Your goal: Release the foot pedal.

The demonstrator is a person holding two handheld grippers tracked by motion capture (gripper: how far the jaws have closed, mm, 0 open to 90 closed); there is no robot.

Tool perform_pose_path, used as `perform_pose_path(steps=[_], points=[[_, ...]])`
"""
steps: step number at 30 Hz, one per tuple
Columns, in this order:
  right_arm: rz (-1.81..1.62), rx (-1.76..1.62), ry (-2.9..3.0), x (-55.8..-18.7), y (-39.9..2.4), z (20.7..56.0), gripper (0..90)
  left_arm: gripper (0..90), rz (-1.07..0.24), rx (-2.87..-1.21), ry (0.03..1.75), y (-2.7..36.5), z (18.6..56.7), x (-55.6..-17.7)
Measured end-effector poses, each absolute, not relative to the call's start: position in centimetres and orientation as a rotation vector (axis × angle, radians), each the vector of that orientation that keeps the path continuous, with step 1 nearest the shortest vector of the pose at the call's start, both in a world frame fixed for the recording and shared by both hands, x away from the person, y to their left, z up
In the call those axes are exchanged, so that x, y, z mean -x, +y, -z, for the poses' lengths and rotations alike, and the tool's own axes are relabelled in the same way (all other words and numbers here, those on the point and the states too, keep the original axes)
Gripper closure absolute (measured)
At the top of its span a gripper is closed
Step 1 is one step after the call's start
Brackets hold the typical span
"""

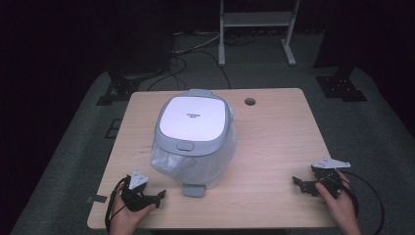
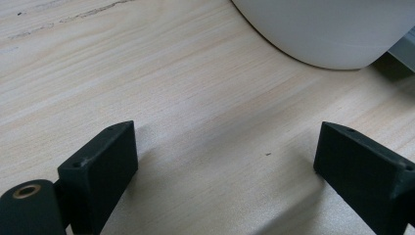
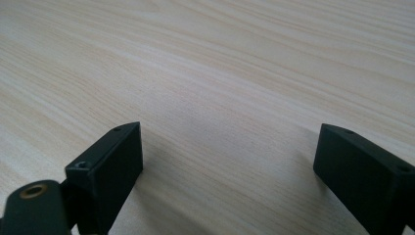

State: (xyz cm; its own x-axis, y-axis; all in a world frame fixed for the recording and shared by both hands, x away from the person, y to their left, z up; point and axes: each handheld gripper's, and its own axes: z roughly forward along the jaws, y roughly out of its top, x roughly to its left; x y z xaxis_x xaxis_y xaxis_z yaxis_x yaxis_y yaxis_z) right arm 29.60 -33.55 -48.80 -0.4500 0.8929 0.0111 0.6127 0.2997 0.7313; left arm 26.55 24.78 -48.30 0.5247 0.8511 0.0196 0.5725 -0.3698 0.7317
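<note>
A white and grey lidded bin (image 1: 195, 127) with a clear plastic liner stands on the middle of the light wooden table (image 1: 274, 147), lid down. My left gripper (image 1: 155, 196) rests on the table near the front left, open, jaws pointing right toward the bin's base. In the left gripper view the gripper (image 2: 225, 161) holds nothing, and the bin's white curved wall (image 2: 323, 29) lies ahead. My right gripper (image 1: 299, 185) rests near the front right, open, jaws pointing left. In the right gripper view the gripper (image 3: 227, 164) has bare wood between its jaws.
A grey tab (image 1: 194, 189) sticks out at the bin's foot, toward the front edge. A round cable hole (image 1: 250, 102) sits at the table's back right. Behind the table stand a white frame (image 1: 257, 29) and dark stands on grey carpet.
</note>
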Motion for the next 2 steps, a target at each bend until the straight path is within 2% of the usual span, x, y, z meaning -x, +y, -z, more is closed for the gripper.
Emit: perform_pose_path(steps=[2], points=[[-0.955,-1.347,2.174,-29.60,-33.55,48.80,9.8,8.2,-0.526,-2.085,1.152,24.78,48.30,-26.55]])
